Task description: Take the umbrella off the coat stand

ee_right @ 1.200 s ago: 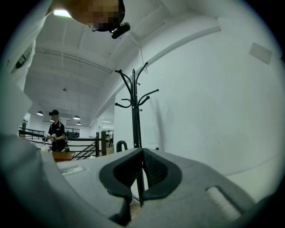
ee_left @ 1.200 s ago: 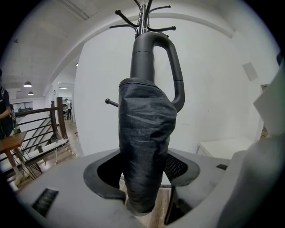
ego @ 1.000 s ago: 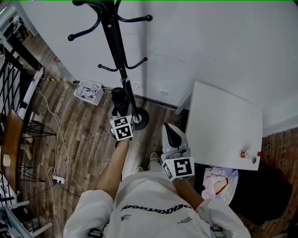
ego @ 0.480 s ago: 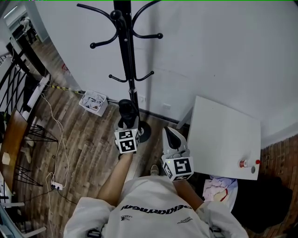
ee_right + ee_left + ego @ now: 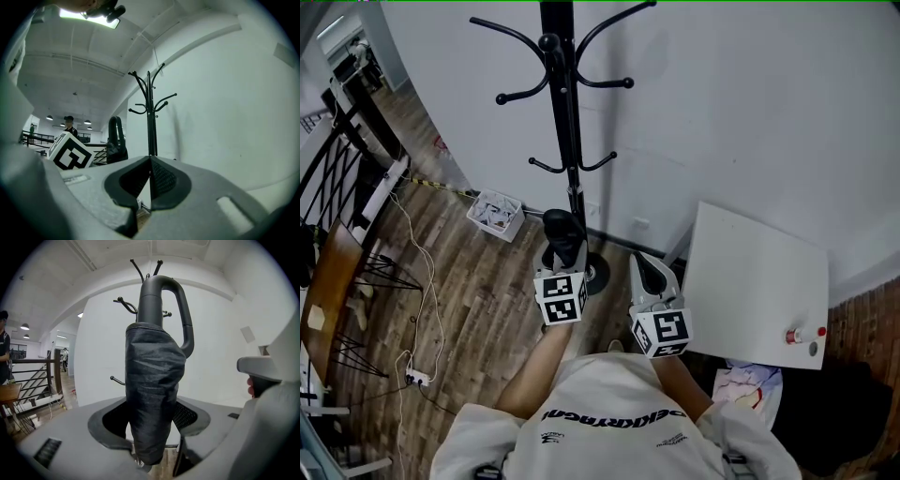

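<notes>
A white wall and wood floor back the black coat stand. The left tongs clamp the umbrella upright just before the pole, its looped handle clear of every hook. It is folded and black, in a creased sleeve. The lift-off looks done; next, carry it away. The right tongs are closed and empty.

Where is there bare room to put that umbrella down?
White table: bare but for a small bottle at one corner. The floor between coat stand and power strip is free. Far left is crowded with railing and furniture.
</notes>
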A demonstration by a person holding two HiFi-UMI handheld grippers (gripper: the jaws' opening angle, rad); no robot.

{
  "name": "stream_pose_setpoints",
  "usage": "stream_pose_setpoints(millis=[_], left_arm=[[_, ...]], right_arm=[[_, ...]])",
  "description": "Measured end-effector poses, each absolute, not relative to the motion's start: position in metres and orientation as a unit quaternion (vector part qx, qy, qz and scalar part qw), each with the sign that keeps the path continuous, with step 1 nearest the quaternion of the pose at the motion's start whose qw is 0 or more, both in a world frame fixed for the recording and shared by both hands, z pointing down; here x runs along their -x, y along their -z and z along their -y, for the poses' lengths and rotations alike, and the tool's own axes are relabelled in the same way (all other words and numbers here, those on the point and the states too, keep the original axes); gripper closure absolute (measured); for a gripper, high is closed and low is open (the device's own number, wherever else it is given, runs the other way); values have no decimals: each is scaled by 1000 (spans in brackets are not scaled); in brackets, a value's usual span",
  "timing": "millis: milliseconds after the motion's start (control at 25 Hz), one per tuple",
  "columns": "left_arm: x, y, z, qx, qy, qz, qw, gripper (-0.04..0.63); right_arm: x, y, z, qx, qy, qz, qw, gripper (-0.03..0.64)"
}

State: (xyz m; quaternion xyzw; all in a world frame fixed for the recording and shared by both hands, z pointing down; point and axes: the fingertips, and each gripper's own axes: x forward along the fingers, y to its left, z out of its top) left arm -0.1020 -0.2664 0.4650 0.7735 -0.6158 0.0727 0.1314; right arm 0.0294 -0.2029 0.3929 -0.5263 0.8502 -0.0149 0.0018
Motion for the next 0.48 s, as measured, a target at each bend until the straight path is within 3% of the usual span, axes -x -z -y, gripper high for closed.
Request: stream_pose_setpoints(millis=[480], left_arm=[[105, -435, 242, -774, -51, 622, 105, 341]], right_arm=[[-11, -391, 213, 501, 6, -865, 14, 618]])
